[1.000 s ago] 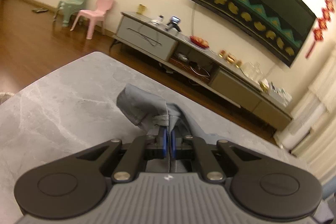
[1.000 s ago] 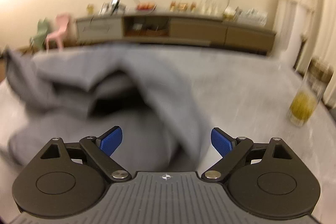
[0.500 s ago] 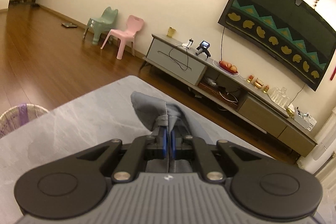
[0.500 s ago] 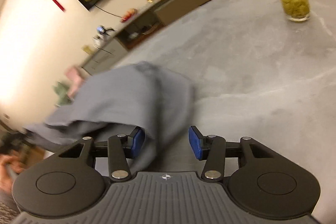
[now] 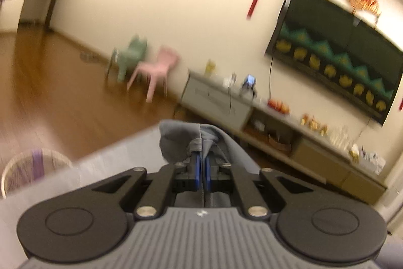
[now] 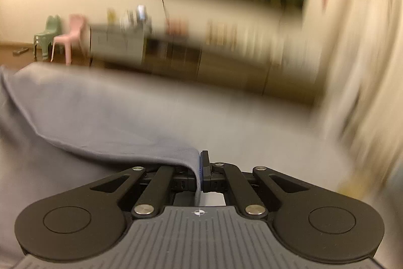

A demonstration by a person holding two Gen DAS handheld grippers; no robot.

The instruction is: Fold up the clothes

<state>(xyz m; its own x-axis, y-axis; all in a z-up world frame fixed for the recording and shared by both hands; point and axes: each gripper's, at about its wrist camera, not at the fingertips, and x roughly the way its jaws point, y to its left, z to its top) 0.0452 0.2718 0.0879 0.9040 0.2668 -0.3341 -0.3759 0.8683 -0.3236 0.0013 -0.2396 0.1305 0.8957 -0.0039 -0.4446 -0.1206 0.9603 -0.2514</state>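
We hold the grey garment (image 5: pixel 176 135) pinched in both the left gripper (image 5: pixel 200 168) and the right gripper (image 6: pixel 200 172); soft, light cloth, so we judge it best held at seams and edges between our fingertips.

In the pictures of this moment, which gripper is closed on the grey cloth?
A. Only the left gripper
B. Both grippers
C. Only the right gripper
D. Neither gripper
B. The left gripper has its blue fingers pressed together on a bunched seam of the grey cloth, and the right gripper is shut on an edge of the cloth, which drapes away to the left in its view.
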